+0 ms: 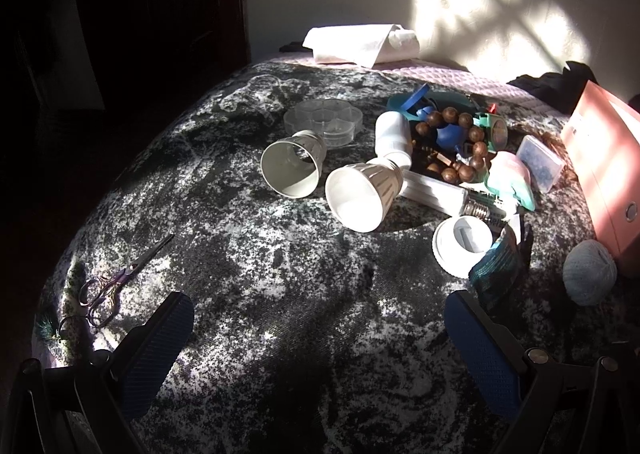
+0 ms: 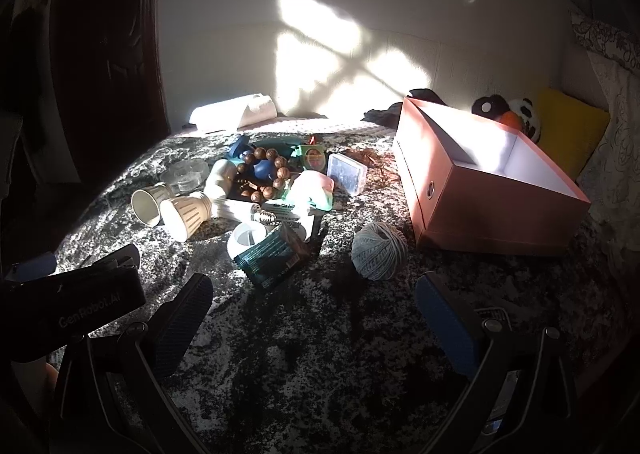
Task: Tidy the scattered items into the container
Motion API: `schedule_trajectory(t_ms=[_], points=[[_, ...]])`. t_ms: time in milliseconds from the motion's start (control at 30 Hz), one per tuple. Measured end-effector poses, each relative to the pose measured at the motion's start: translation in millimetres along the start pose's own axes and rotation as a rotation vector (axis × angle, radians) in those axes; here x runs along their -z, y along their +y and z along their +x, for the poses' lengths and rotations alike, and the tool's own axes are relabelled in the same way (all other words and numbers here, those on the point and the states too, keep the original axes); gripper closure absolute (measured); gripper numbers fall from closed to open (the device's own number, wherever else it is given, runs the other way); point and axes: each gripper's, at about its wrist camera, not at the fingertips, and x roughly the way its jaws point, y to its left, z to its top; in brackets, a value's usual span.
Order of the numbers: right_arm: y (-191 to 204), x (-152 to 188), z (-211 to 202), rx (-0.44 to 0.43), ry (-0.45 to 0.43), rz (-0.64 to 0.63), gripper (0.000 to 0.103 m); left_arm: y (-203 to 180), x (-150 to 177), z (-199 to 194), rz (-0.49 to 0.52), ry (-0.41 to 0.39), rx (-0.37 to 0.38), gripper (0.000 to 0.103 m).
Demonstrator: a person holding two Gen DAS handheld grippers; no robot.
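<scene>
Both spread and empty, left gripper and right gripper over the bed's near edge; risk of rolling the yarn ball past the pink box at the right edge, or toppling the mid-bed clutter pile.

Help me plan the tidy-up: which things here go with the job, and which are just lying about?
Job:
pink box, the container, open
ball of twine
two white cups
wooden bead bracelet
scissors
dark packet

Lying about:
yellow cushion
panda plush
folded white cloth
</scene>
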Motion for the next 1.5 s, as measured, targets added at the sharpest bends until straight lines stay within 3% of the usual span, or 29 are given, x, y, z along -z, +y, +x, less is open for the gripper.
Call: schedule_trajectory(t_ms=[100, 167, 333, 1500], points=[[-1, -1, 5, -0.006, 0.006, 0.002, 0.000, 3, 3, -6, 0.005, -0.077, 0.001, 0.000], [-3, -1, 7, -0.009, -0.010, 0.004, 0.000, -2, 8, -8, 0.045, -0.096, -0.054, 0.000], [-4, 6, 2, -0.002, -0.037, 0.006, 0.000, -7, 5, -5, 0.067, -0.062, -0.057, 0.000], [-3, 7, 5, 0.011, -0.033, -0.023, 0.000, -5, 4, -1, 0.077, -0.044, -0.083, 0.000]])
